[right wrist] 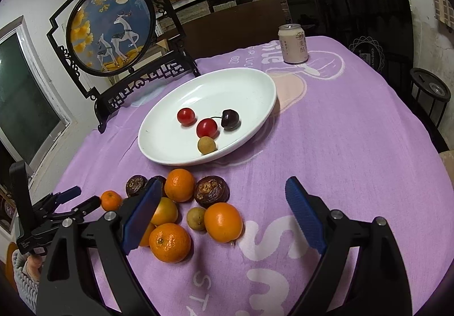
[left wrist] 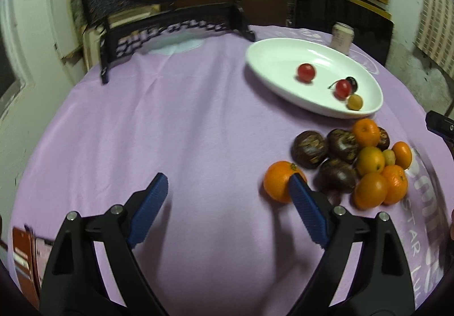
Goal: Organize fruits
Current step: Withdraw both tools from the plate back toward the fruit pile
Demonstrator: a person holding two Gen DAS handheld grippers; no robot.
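Since both grippers stand released and empty, left gripper (left wrist: 227,202) over bare cloth lower centre, right gripper (right wrist: 224,213) above the fruit pile (right wrist: 181,213), sorting looks underway. The white plate (right wrist: 255,83), mid-frame, holds only small fruit (cherries, tomatoes, a longan), probably grouped by size.

The purple cloth (right wrist: 354,131) on the worktop carries large white letters, partly cut off; "STAR" can be read. The can (right wrist: 293,44) bears Chinese characters. A black board (right wrist: 369,40) behind shows a logo ending "ANGDAO".
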